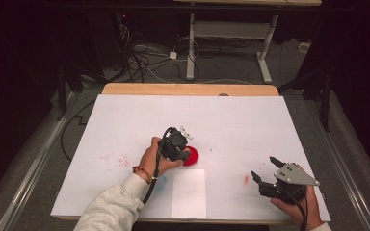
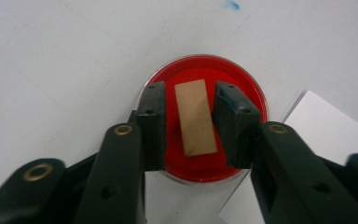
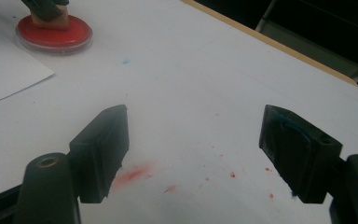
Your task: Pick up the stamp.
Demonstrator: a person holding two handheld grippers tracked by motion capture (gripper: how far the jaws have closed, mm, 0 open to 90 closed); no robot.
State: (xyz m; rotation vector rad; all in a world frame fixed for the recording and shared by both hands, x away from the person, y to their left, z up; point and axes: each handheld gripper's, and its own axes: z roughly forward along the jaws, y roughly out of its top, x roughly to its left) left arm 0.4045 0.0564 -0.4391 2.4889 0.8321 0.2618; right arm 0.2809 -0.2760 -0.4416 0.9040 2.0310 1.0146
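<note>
Table (image 1: 125, 89), light wood, its top almost wholly covered by a large white sheet (image 1: 231, 120); a bare wooden strip shows along the far edge. On the sheet: one round red dish (image 1: 192, 156), clear-rimmed, holding a small tan rectangular block (image 2: 195, 116). Just beside the dish, on the near side: a smaller white paper (image 1: 189, 195), reaching the near table edge. Left of the dish: scattered red speckles (image 1: 118, 160). Right of the dish, well apart: a red smear (image 1: 246, 180). Just beyond the dish: a faint blue dot (image 1: 210, 149).
</note>
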